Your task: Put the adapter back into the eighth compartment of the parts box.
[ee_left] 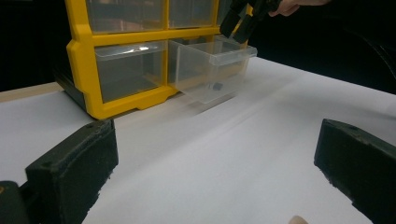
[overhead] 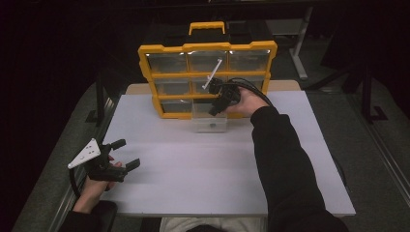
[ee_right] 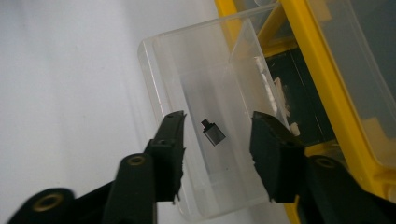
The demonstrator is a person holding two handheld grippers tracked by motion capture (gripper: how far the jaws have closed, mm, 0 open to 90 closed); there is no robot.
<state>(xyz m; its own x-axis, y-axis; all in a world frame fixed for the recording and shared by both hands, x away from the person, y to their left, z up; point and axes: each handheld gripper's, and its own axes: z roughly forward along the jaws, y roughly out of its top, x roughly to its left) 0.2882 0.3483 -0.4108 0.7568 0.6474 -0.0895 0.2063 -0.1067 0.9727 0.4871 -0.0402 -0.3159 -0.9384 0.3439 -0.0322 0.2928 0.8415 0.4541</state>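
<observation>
Dark surroundings ring a white table (overhead: 203, 179) where a yellow-framed cabinet (overhead: 208, 47) of clear drawers stands upright at the far edge. Its bottom middle drawer (overhead: 209, 121) is pulled out toward the person and rests open on the table. On the drawer floor lies a small dark part (ee_right: 214, 134), seen in the left gripper view as a dot (ee_left: 216, 86) near the drawer's front wall. The right gripper (overhead: 216, 107) hangs over the open drawer, its tips pointing down into it; in the right gripper view (ee_right: 217, 154) its jaws stand moderately apart and empty, with the part lying between and below them, touching neither. The right hand (overhead: 249, 102) holds it just in front of the cabinet's lower row. The left gripper (overhead: 126, 155) rests at the table's near left corner, well apart from the drawer, held in the left hand (overhead: 94, 186), with its jaws spread wide and nothing between them.
</observation>
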